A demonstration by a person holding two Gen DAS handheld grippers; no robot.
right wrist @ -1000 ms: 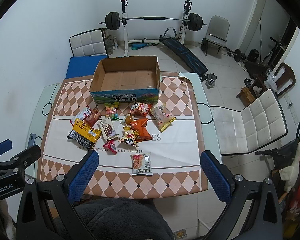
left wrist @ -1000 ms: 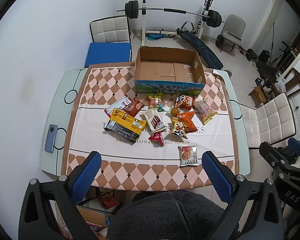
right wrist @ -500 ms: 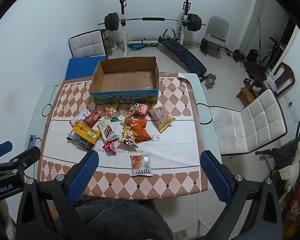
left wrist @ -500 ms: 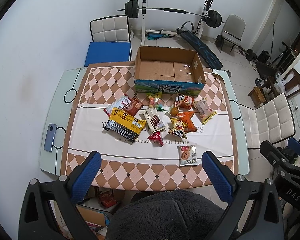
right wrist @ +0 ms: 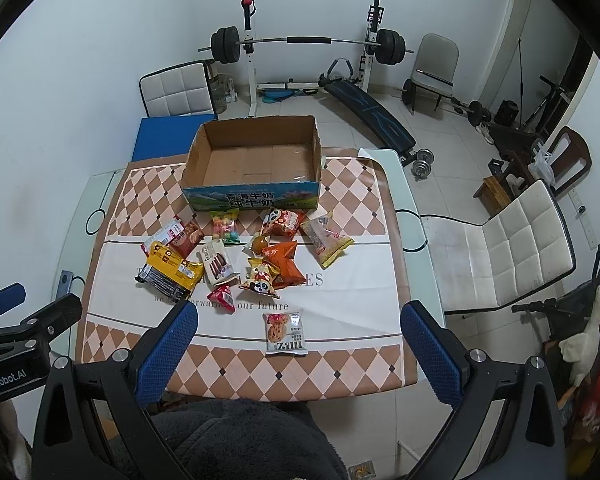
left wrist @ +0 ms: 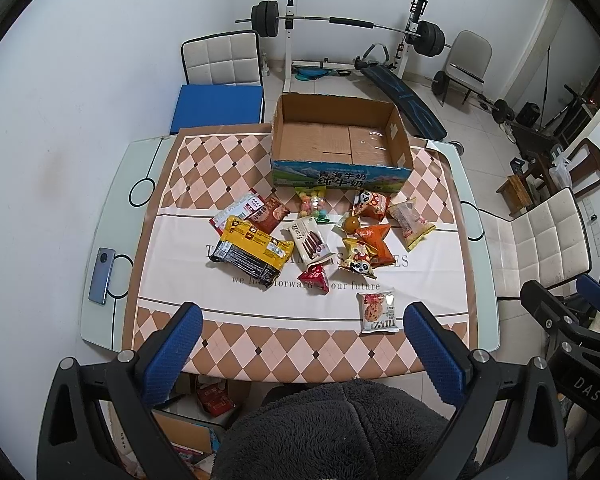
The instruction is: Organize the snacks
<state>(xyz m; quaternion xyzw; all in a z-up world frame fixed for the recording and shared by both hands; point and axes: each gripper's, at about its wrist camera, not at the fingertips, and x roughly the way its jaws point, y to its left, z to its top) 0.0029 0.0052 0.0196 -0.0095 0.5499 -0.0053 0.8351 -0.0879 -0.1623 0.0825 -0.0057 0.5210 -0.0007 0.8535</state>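
An open, empty cardboard box (left wrist: 340, 142) (right wrist: 256, 160) stands at the far side of the table. Several snack packs lie in front of it: a yellow-black pack (left wrist: 252, 250) (right wrist: 170, 272), a white wafer pack (left wrist: 309, 240), an orange bag (left wrist: 374, 242) (right wrist: 284, 262), a cookie pack (left wrist: 380, 312) (right wrist: 285, 332) nearest me. My left gripper (left wrist: 300, 350) is open and empty, high above the table's near edge. My right gripper (right wrist: 298, 354) is open and empty, also high above the near edge.
A phone (left wrist: 102, 276) lies on the glass table's left edge (left wrist: 100, 240). White chairs stand behind (left wrist: 222, 60) and to the right (right wrist: 500, 248). A weight bench and barbell rack (right wrist: 308, 44) fill the back. A dark fleece sleeve (left wrist: 340, 432) is under the grippers.
Both grippers have drifted very slightly; the table looks a touch nearer. Nothing on the table has moved.
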